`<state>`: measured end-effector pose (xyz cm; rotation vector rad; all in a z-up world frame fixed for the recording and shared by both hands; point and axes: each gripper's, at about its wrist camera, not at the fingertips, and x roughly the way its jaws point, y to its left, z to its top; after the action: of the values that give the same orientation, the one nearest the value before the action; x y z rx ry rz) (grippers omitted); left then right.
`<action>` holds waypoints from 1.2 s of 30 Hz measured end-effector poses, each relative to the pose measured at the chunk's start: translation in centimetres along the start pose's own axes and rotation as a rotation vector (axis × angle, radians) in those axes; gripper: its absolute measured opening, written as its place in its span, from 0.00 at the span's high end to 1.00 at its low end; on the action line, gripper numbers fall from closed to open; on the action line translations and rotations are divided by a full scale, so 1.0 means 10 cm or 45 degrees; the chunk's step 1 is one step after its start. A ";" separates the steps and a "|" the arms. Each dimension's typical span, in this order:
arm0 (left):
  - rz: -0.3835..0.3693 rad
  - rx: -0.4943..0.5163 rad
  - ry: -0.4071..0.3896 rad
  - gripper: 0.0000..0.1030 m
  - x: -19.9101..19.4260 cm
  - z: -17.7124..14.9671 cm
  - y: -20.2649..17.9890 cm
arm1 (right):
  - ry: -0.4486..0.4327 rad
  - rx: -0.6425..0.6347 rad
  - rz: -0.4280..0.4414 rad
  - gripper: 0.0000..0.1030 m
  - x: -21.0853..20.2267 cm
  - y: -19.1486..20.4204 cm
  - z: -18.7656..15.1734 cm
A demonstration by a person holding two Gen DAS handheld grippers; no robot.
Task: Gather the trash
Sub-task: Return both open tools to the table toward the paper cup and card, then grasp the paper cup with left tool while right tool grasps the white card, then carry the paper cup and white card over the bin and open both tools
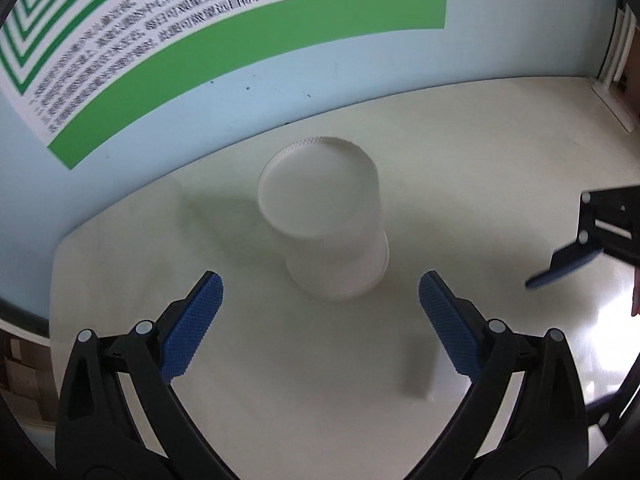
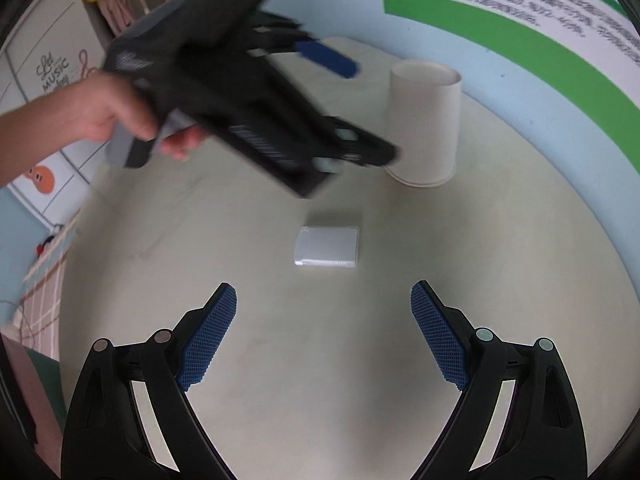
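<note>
The upturned cup [image 1: 324, 220] looks like matt white paper with a finely ridged base rim. The small packet [image 2: 327, 247] has a silvery, slightly glossy wrapper. The table [image 2: 460, 248] is smooth, faintly sheeny cream. Both grippers' pads [image 2: 208, 340] are rough, knurled blue rubber on matt black plastic arms.

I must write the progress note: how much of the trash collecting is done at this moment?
Nothing looks collected. The paper cup stands upside down on the table, the small white packet lies flat nearby. Both tools, left and right, are open and empty. Both items remain.
</note>
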<state>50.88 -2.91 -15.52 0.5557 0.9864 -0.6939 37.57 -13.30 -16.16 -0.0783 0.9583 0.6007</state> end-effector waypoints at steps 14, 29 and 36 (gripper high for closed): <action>-0.087 -0.052 -0.042 0.42 0.36 0.16 0.15 | -0.075 -0.104 -0.156 0.43 0.34 0.27 0.02; 0.000 -0.044 -0.059 0.45 -0.34 -0.30 0.22 | -0.110 -0.056 -0.082 0.55 -0.22 0.27 0.06; 0.118 -0.103 -0.061 0.45 -0.94 -0.79 0.43 | -0.117 -0.161 0.023 0.55 -0.45 0.72 0.21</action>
<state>46.16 8.01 -10.29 0.5088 0.9339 -0.5801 33.56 -8.57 -9.98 -0.1533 0.8325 0.6760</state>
